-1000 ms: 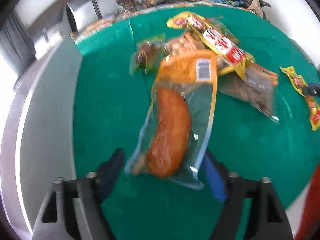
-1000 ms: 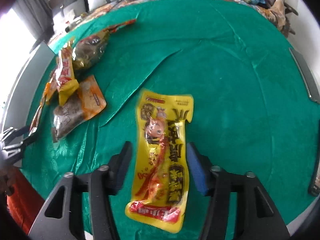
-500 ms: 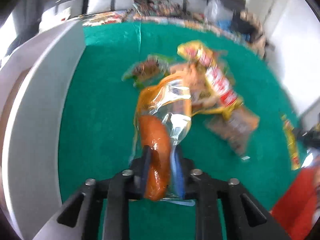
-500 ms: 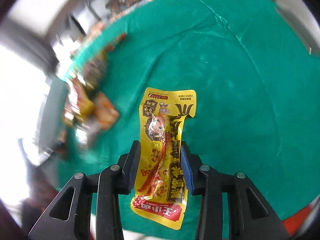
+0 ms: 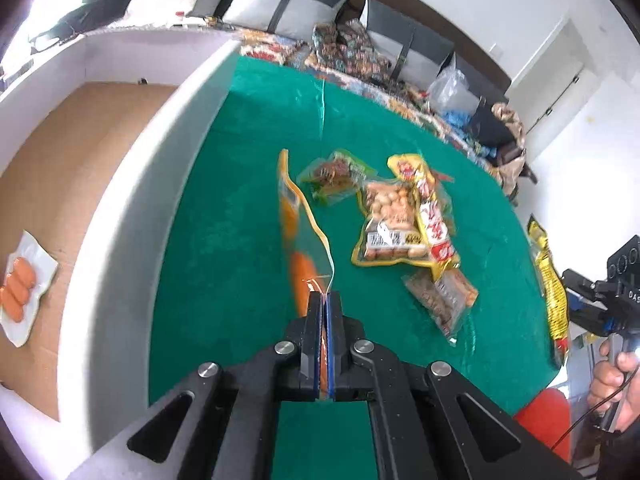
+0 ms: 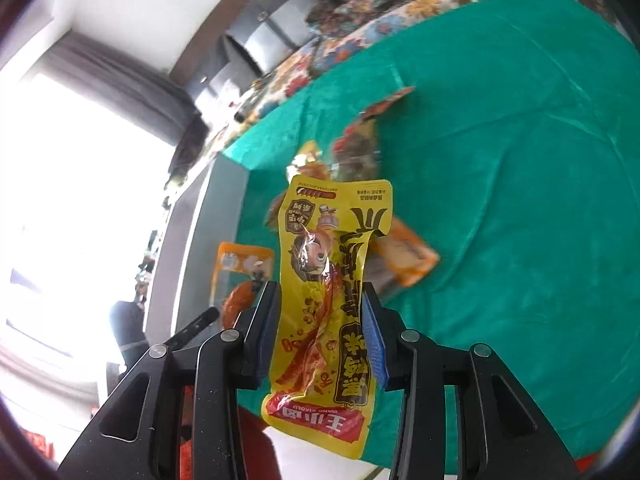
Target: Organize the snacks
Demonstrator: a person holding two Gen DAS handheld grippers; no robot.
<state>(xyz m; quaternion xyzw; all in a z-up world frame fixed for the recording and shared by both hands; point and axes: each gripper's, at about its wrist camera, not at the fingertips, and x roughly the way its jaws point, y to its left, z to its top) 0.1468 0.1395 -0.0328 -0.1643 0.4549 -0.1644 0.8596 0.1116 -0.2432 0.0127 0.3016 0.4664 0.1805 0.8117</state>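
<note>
Left wrist view: left gripper [image 5: 325, 300] fingers clenched on thin edge of sausage pouch [image 5: 301, 236], dangling ahead, might slip. Right gripper [image 6: 322, 332] fingers grasping yellow snack pack [image 6: 332, 280] midway, firmer.

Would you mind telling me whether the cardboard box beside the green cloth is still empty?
No, the cardboard box already holds a clear sausage pack lying on its brown floor in the left wrist view.
</note>
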